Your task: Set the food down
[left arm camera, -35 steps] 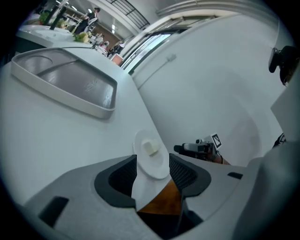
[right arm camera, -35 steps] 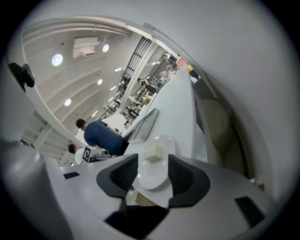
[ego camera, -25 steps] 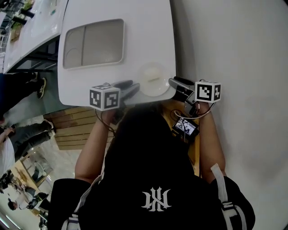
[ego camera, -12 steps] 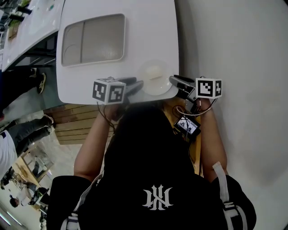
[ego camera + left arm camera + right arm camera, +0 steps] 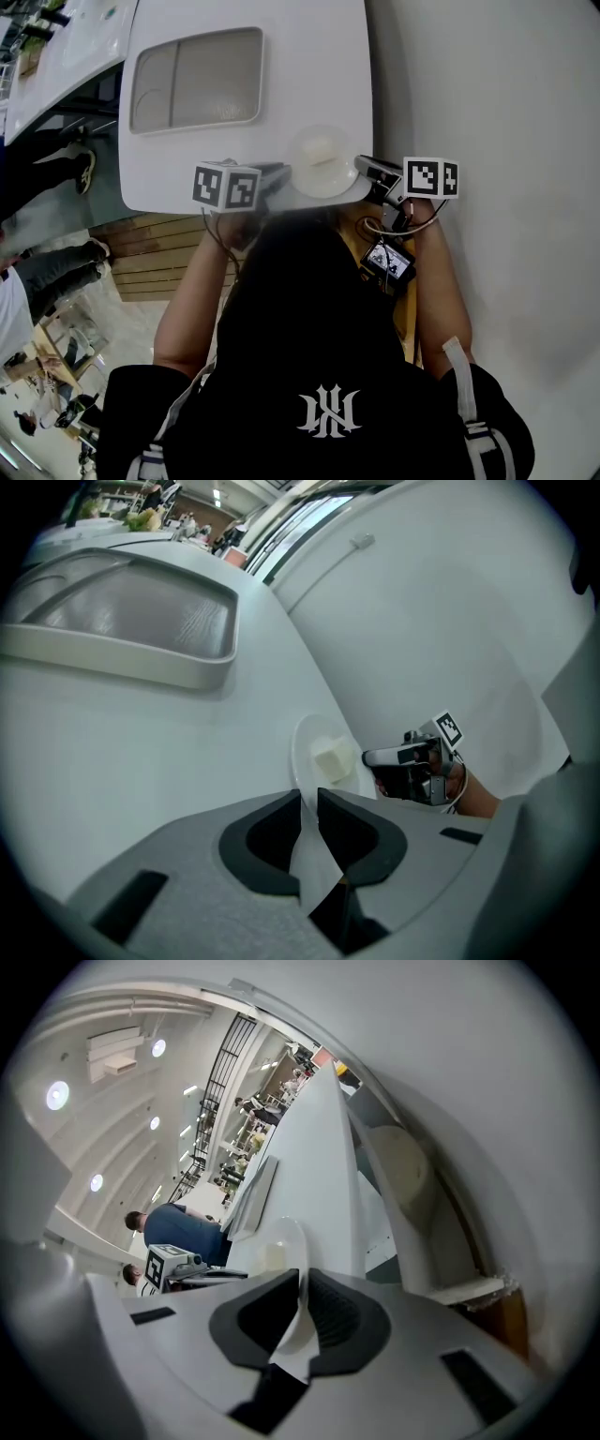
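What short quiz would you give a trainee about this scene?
1. What lies on the small round white plate? A) a pale cube of food B) a banana C) nothing
2. True or false: the plate sits inside the rectangular grey-white tray.
3. Fill in: the left gripper and the right gripper each have the plate's ____ between their jaws.
Key: 1 A. 2 False: the plate is at the near edge of the white table, apart from the tray. 3 Rim; both grippers' jaws are closing on it, one from each side.
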The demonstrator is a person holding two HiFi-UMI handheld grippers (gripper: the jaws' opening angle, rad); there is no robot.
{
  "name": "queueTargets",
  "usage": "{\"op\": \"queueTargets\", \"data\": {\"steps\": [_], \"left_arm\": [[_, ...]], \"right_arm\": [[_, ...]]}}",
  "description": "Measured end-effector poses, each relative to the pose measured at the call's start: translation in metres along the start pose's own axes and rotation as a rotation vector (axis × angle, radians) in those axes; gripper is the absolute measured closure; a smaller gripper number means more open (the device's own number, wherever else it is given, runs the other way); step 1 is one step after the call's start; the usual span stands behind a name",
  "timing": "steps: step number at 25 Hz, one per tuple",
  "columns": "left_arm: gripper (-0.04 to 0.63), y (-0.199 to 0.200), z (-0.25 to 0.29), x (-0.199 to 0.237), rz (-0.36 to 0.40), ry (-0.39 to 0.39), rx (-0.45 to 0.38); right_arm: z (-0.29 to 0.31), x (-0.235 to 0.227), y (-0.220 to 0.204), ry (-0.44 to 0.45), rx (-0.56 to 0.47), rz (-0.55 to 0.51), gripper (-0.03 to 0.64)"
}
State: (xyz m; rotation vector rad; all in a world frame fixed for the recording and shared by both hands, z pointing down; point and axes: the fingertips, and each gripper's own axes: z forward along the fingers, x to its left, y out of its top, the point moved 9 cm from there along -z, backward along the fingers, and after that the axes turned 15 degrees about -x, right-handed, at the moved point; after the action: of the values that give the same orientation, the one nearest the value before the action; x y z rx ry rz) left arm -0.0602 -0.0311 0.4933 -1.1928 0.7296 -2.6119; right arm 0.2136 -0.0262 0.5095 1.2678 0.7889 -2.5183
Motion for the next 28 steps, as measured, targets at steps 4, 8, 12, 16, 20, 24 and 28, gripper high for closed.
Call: {"op": "queueTargets", "data": {"steps": [4,8,12,16,20,24,28], "left_arm": [[0.545,0.001,-0.003,0.002,-0.013,0.004,-0.007],[0.555,-0.001,-0.009,0.003,-0.009,0.015,-0.026],[0.555,-0.013,-0.020,-0.005,-0.013,0.026,-0.037],[0.555,-0.009,-0.046,-0.006,-0.018,0.026,-0.049],[0.555,0.001,-0.068,-0.009,-0.012,0.020,-0.064],[0.555,0.023,-0.089,0.018,0.011,0.015,-0.072],[0.555,0.035,-0.106,0.028,0.036,0.008,-0.079]], "right_arm": [[0.004,0.001,0.001,-0.009,0.002,0.032,0.592],[0.008,0.001,-0.001,0.011,-0.001,0.068,0.595],[-0.003,0.012,-0.008,0.053,-0.017,0.090,0.598],[-0.001,0.040,-0.010,0.074,-0.027,0.098,0.600],[0.001,0.065,-0.005,0.091,-0.031,0.099,0.600],[0.032,0.088,-0.001,0.100,-0.046,0.089,0.600],[0.045,0.107,-0.001,0.103,-0.073,0.080,0.600]]}}
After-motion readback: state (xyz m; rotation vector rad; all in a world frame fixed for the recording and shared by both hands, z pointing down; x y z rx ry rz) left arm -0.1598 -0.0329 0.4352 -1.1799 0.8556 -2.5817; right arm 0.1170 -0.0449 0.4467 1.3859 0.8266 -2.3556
